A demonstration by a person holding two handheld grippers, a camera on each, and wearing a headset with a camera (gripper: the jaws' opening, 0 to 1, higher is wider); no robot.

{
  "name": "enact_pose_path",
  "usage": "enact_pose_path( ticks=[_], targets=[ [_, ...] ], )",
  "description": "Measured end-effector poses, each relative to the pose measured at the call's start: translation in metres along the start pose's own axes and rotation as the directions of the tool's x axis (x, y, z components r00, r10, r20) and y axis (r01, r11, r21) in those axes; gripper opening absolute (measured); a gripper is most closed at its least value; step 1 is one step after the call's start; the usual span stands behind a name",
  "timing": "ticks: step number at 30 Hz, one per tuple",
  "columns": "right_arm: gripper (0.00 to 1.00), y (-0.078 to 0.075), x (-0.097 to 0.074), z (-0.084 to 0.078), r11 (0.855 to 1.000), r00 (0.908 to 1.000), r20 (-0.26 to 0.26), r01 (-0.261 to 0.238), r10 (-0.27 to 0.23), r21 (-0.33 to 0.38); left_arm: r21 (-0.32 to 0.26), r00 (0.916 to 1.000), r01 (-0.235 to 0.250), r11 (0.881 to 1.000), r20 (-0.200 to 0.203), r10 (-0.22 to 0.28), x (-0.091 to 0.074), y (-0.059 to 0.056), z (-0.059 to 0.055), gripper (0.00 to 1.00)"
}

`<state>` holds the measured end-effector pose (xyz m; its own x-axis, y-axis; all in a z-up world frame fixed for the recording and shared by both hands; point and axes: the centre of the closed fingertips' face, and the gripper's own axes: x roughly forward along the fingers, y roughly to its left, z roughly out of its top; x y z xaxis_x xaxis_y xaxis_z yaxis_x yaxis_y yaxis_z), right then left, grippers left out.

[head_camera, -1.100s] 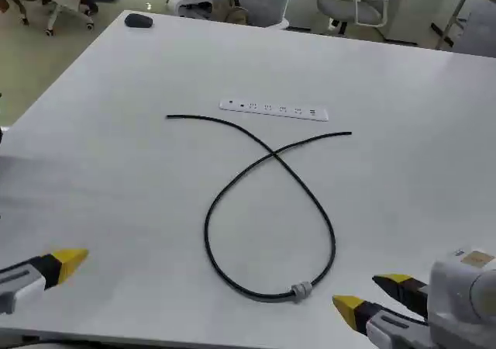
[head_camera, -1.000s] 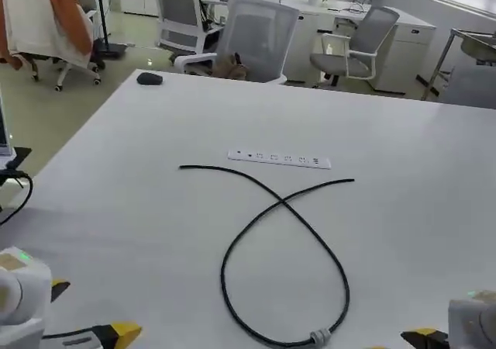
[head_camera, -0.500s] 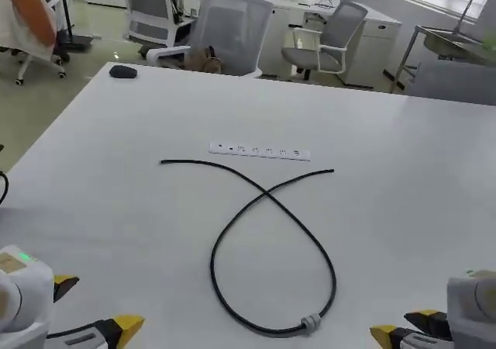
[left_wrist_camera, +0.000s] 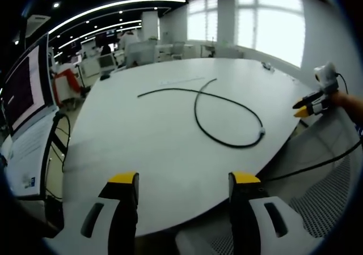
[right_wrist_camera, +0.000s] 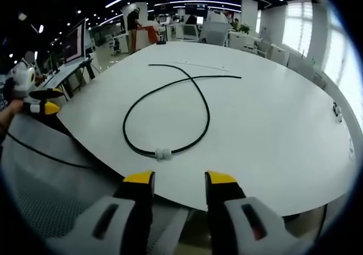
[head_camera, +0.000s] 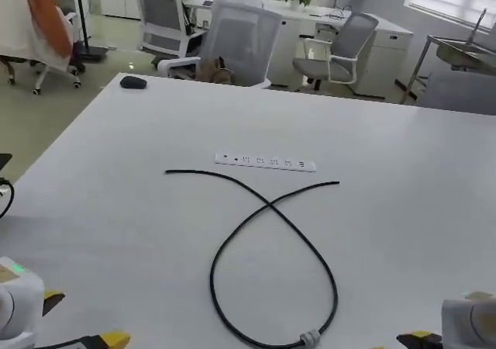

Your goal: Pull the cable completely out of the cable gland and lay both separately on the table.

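- Left gripper [left_wrist_camera: 184, 180]: released and empty, jaws wide apart, hanging off the near edge of the table [head_camera: 108, 209], well apart from the cable [head_camera: 271, 204].
- Right gripper [right_wrist_camera: 180, 178]: also released and empty, aimed roughly at the gland [right_wrist_camera: 163, 152].
- The gland sits threaded on the near bend of the cable's loop; the two ends cross and lie on the far side, near a power strip [head_camera: 265, 162].
- Best approach, I judge: pinch the gland with the right, grip the cable just beside it with the left, and pull straight along the cable, regripping so the loop neither kinks nor jams.
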<state>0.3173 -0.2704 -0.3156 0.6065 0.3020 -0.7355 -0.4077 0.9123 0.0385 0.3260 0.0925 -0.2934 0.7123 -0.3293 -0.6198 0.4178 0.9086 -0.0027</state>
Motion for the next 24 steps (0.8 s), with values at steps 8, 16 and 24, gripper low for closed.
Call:
enact_pose_path(
  ticks=[8,16,24],
  targets=[
    [0.35,0.007,0.003,-0.001,0.999,0.9990,-0.015,-0.042,0.041,-0.026,-0.025,0.9998,-0.018,1.000,-0.006,0.017,-0.001,0.002,-0.001,0.65],
    [0.35,0.010,0.002,0.000,0.998,0.9985,-0.004,-0.056,0.055,-0.013,-0.026,0.9997,-0.022,0.999,-0.014,0.021,-0.001,0.002,-0.002,0.68],
    [0.35,0.011,0.003,-0.001,0.997,0.9975,-0.008,-0.071,0.070,-0.019,-0.029,0.9985,-0.043,0.999,-0.035,0.042,-0.001,0.004,-0.005,0.71]
  ],
)
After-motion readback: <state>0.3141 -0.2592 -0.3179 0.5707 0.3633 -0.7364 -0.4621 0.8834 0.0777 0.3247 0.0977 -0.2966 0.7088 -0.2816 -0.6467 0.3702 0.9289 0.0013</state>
